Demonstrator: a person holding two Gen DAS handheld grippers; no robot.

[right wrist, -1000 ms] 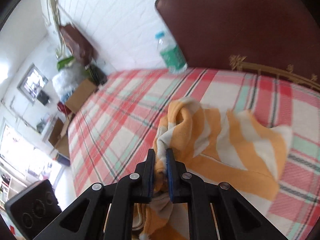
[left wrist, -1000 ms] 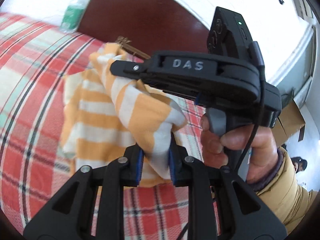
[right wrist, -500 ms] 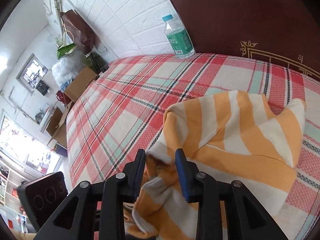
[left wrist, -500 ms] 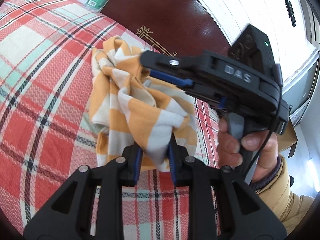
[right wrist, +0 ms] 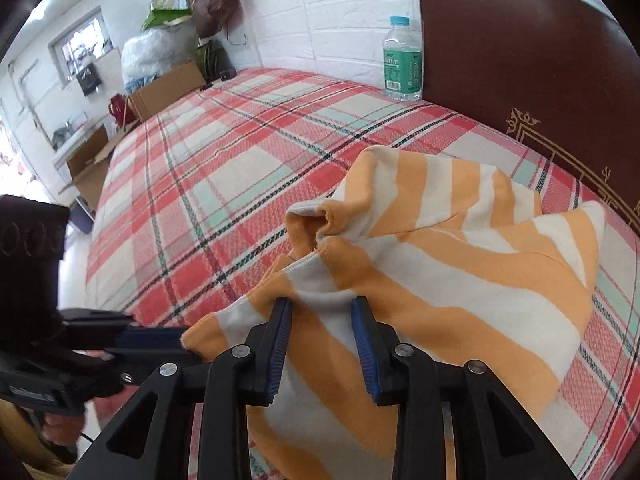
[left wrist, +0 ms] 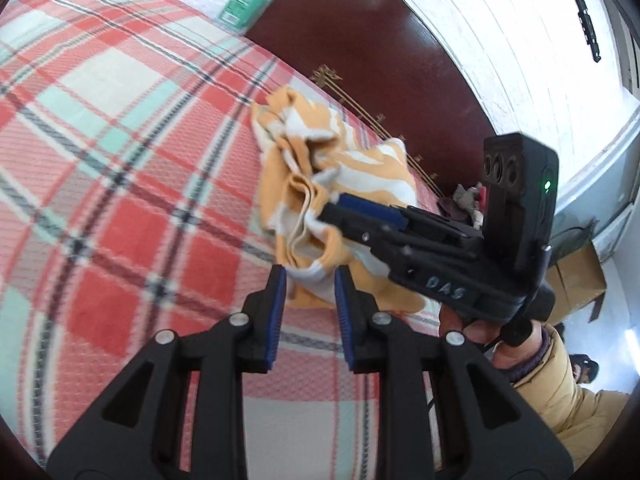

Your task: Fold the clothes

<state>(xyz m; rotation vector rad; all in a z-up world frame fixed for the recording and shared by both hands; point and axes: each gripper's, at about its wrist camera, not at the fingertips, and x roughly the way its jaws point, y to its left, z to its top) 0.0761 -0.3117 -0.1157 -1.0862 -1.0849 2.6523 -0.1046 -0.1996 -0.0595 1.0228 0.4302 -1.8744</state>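
Where fingers gape, striped garment.

A bed under a red, cream and mint plaid cover fills the room's middle. At its head stands a dark brown headboard with gold trim, against a white brick-pattern wall. Beyond the bed's far side sit cardboard boxes and a bright window.

bright daylight, blown-out window glare; left view motion-blurred; fisheye edges bend, corners dark.
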